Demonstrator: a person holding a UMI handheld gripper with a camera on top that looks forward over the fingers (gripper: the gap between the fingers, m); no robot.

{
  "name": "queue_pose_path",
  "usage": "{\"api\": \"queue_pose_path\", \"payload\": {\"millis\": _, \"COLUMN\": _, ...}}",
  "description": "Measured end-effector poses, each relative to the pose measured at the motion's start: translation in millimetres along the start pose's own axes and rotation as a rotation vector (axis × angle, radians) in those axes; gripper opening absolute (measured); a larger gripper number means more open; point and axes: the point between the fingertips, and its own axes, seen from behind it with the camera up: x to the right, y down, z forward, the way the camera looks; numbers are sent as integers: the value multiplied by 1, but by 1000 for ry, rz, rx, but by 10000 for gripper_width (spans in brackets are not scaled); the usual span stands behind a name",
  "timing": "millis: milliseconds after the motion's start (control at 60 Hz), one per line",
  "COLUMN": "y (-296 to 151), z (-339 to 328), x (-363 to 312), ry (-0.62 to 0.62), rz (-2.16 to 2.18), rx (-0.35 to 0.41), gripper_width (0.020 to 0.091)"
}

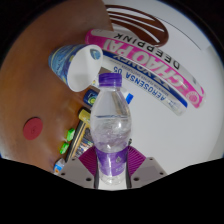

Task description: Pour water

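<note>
Tongs [112, 172] clamped around one purple-capped water bottle [111, 118], upright

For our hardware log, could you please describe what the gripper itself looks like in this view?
The gripper shows two pale grey fingers, angular and blocky in shape. Each bears a magenta pad on its inner face. No cables, markings or sleeve are visible, and nothing of the person holding it shows.
</note>
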Motion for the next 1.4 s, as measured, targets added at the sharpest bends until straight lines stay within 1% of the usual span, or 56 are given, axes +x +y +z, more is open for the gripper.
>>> {"api": "queue_pose_path", "payload": {"millis": 83, "y": -7, "z": 5, "x": -2, "ry": -13, "rz": -84, "rx": -24, "gripper_width": 362}}
{"api": "queue_pose_path", "payload": {"millis": 183, "y": -11, "z": 9, "x": -5, "ry": -34, "rz": -117, "rx": -29, "gripper_width": 363}}
{"api": "queue_pose_path", "payload": {"millis": 317, "y": -7, "z": 6, "x": -3, "ry": -37, "rz": -54, "rx": -23, "gripper_width": 360}}
{"api": "queue_pose_path", "payload": {"millis": 367, "y": 0, "z": 4, "x": -1, "ry": -42, "rz": 5, "rx": -35, "gripper_width": 358}}
{"api": "queue_pose_path", "payload": {"millis": 550, "y": 37, "z": -5, "x": 9, "ry": -94, "rz": 436, "rx": -59, "gripper_width": 358}}
{"api": "queue_pose_path", "payload": {"millis": 717, "y": 62, "z": -17, "x": 13, "ry": -135, "rz": 927, "rx": -27, "gripper_width": 360}}
{"api": "queue_pose_path", "payload": {"millis": 867, "y": 66, "z": -20, "x": -7, "ry": -197, "rz": 1376, "rx": 14, "gripper_width": 357}}
{"api": "queue_pose_path", "payload": {"millis": 983, "y": 56, "z": -16, "x": -43, "ry": -276, "rz": 1684, "rx": 47, "gripper_width": 358}}
{"api": "queue_pose_path", "payload": {"millis": 1083, "y": 41, "z": -9, "x": -72, "ry": -314, "rz": 1819, "rx": 103, "gripper_width": 359}}
{"api": "queue_pose_path", "payload": {"millis": 1233, "y": 11, "z": 1, "x": -120, "ry": -397, "rz": 1977, "rx": 112, "gripper_width": 359}}
{"api": "queue_pose_path", "payload": {"millis": 1400, "y": -11, "z": 10, "x": -162, "ry": -418, "rz": 2011, "rx": 94, "gripper_width": 361}}
